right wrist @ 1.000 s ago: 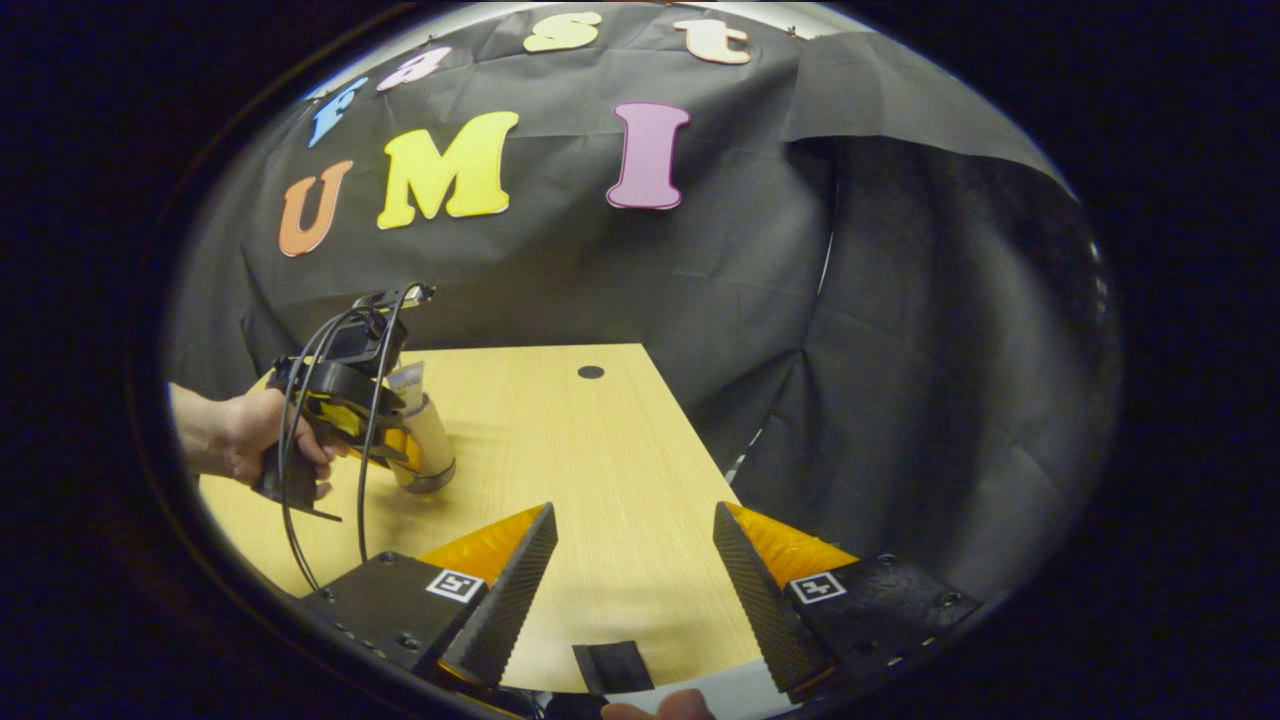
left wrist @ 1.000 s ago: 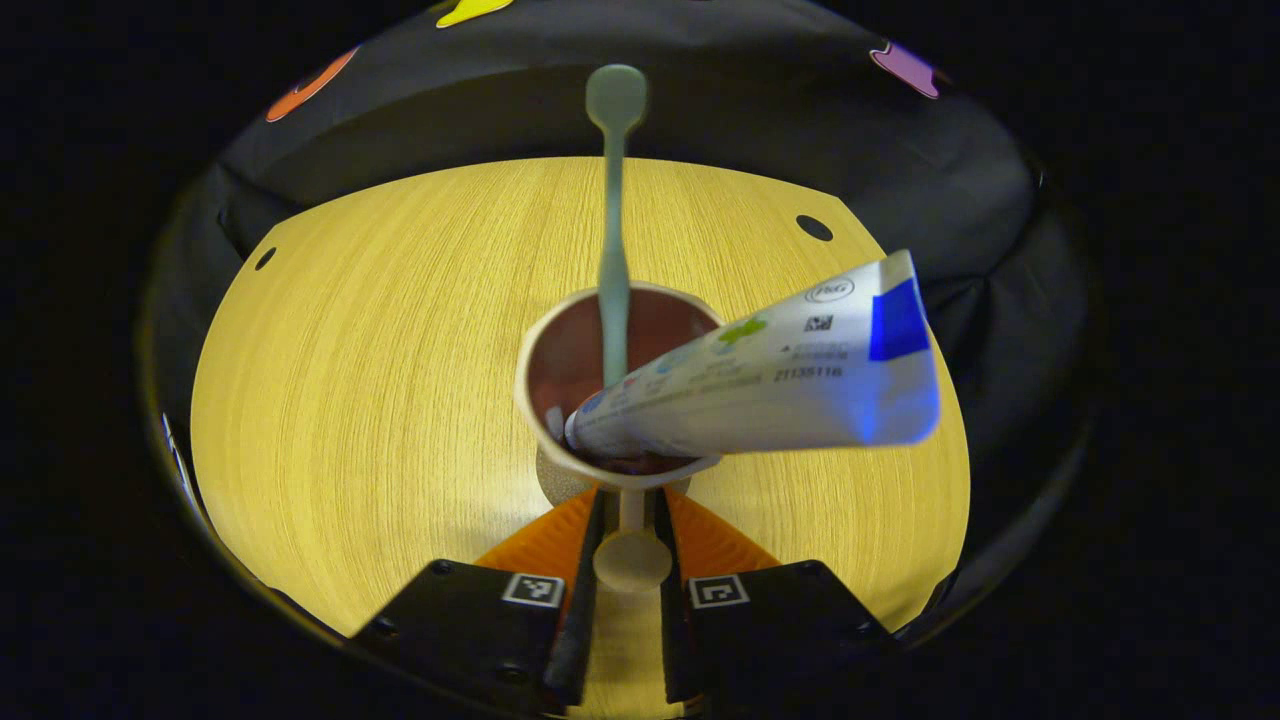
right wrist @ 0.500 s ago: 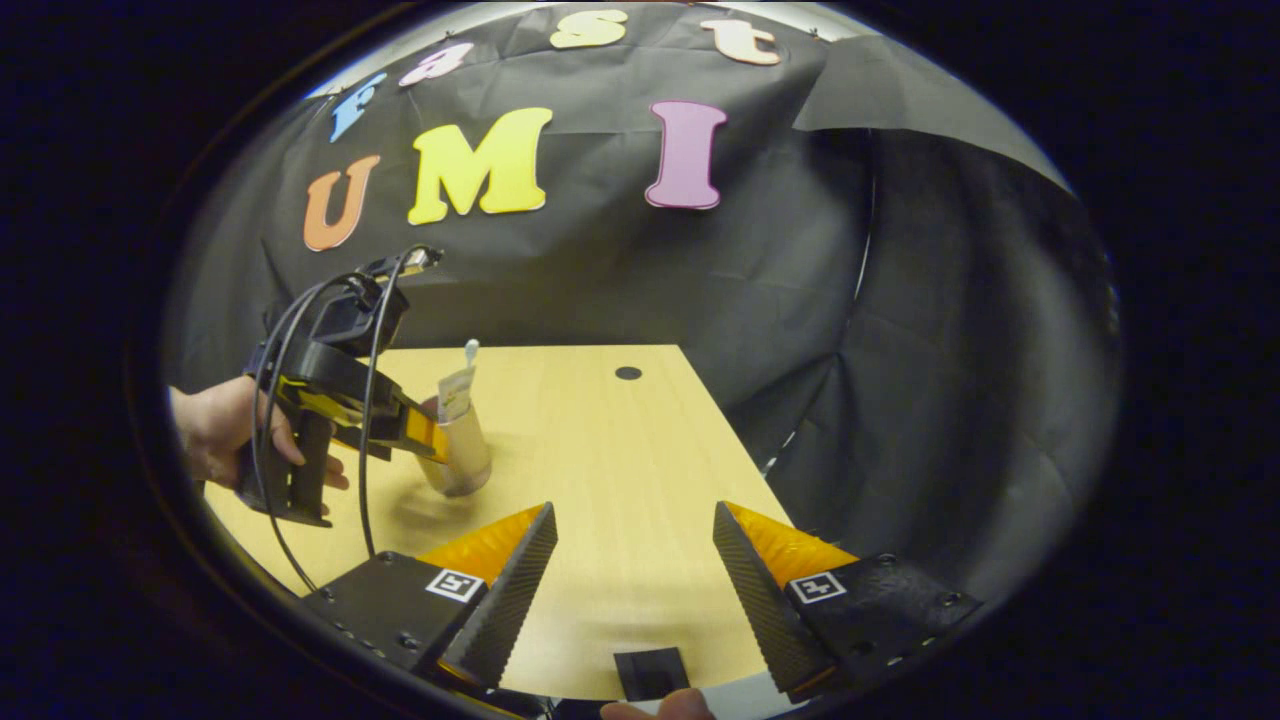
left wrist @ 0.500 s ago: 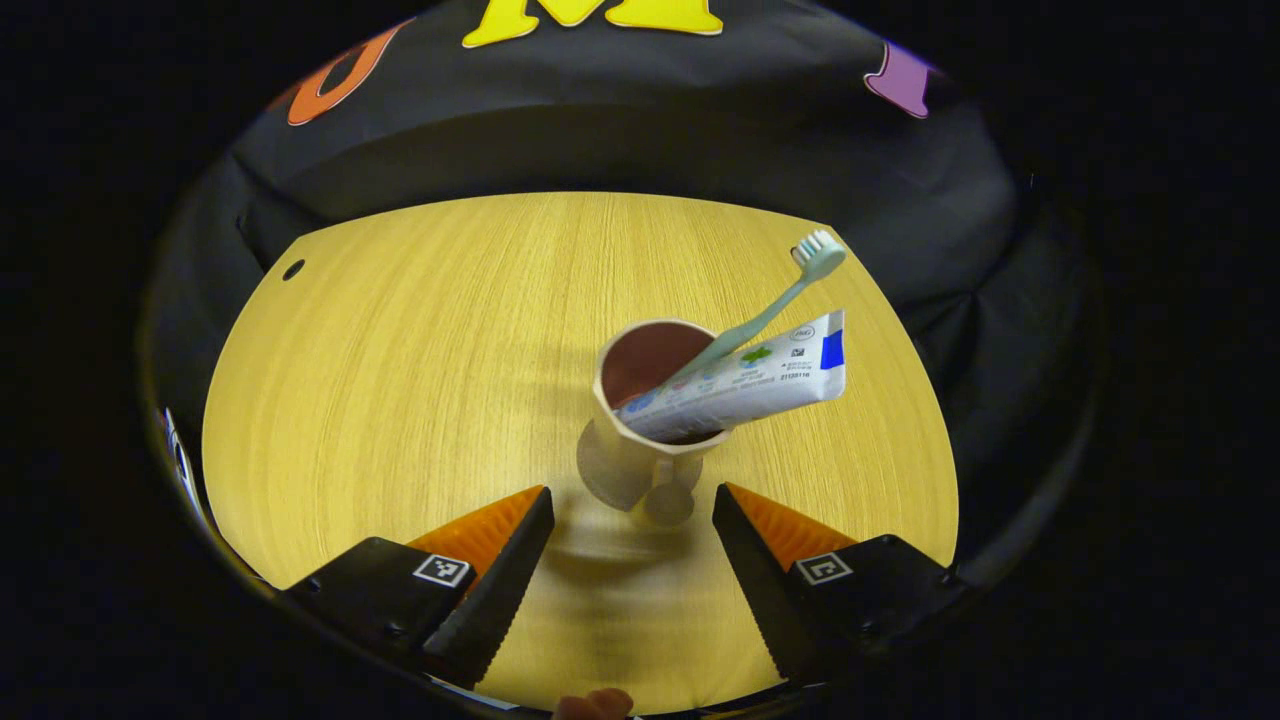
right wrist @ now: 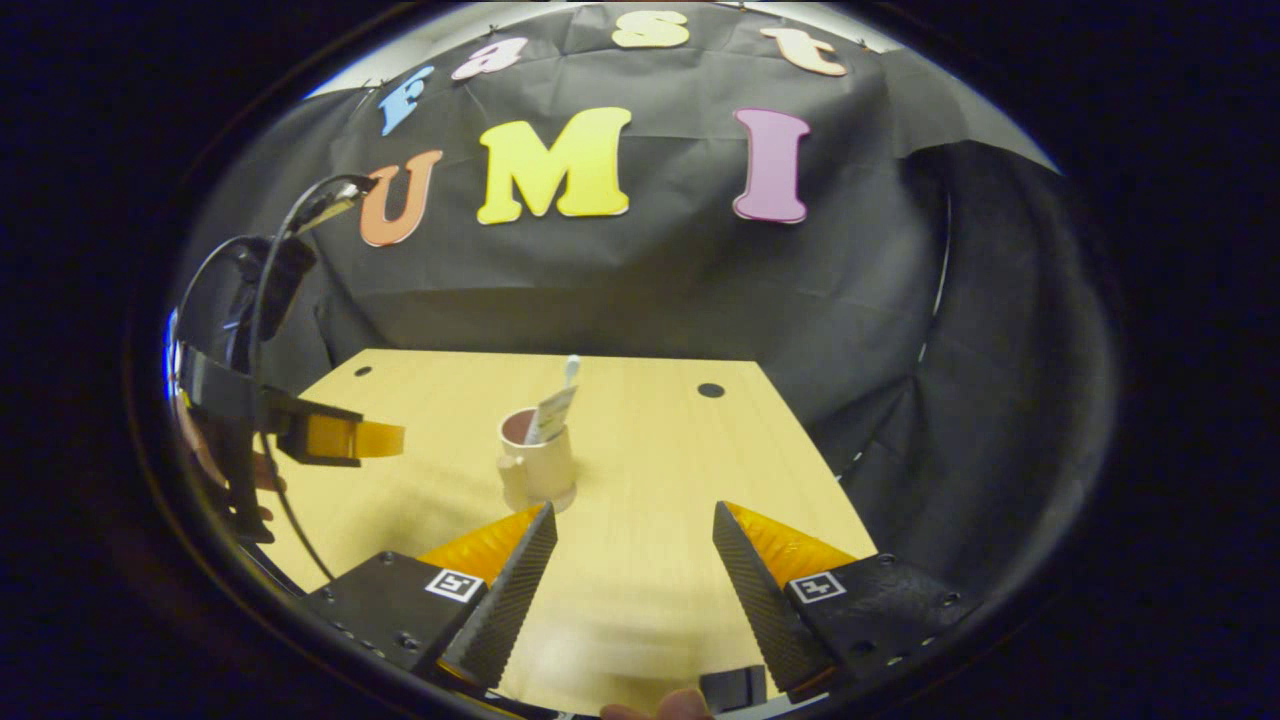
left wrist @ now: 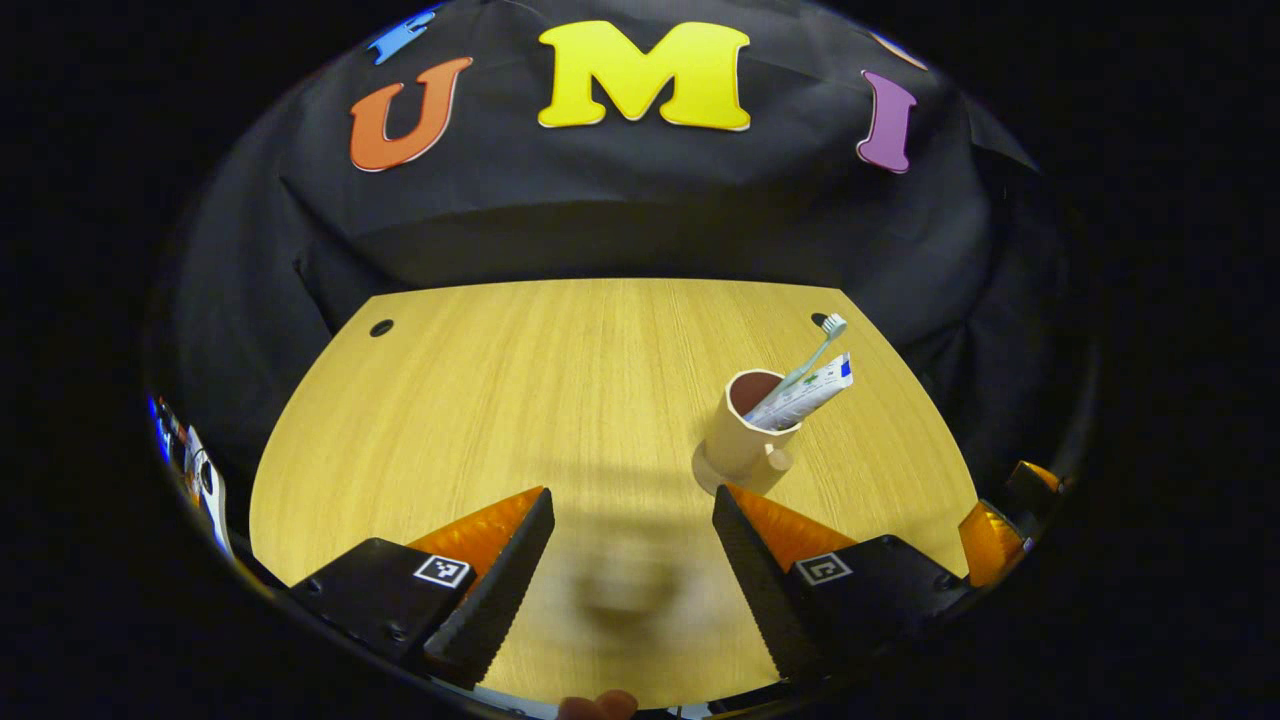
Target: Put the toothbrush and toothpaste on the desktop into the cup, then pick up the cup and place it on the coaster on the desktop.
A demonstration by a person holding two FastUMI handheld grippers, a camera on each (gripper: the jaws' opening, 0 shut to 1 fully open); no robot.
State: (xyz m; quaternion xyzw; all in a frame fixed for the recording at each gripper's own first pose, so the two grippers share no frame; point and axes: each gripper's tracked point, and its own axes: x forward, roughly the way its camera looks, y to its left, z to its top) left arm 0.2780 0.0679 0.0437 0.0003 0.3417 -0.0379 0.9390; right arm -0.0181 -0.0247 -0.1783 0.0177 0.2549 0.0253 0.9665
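Observation:
A beige cup [left wrist: 738, 432] stands upright on the wooden desktop [left wrist: 520, 400], on a round pale coaster [left wrist: 703, 472], its handle toward me. A pale green toothbrush [left wrist: 816, 350] and a white toothpaste tube [left wrist: 806, 392] lean out of it to the right. My left gripper [left wrist: 630, 560] is open and empty, back from the cup and to its left. In the right gripper view the cup [right wrist: 540, 465] with the toothbrush [right wrist: 570, 370] and the tube [right wrist: 552, 412] stands ahead of my open right gripper [right wrist: 630, 580]. The left gripper [right wrist: 395, 438] hangs apart from the cup at the left.
Two cable holes [left wrist: 381, 328] [left wrist: 820, 320] sit at the desktop's far corners. Black cloth closes in the back and right sides. A hand [right wrist: 215, 470] holds the left gripper's grip. A small black block [right wrist: 735, 688] lies at the near edge. Part of the right gripper [left wrist: 990, 525] shows at the right.
My left gripper let go of the cup's handle, opened and drew back and left. The cup stayed standing with the toothbrush and tube in it. The right gripper's view swung toward the cup.

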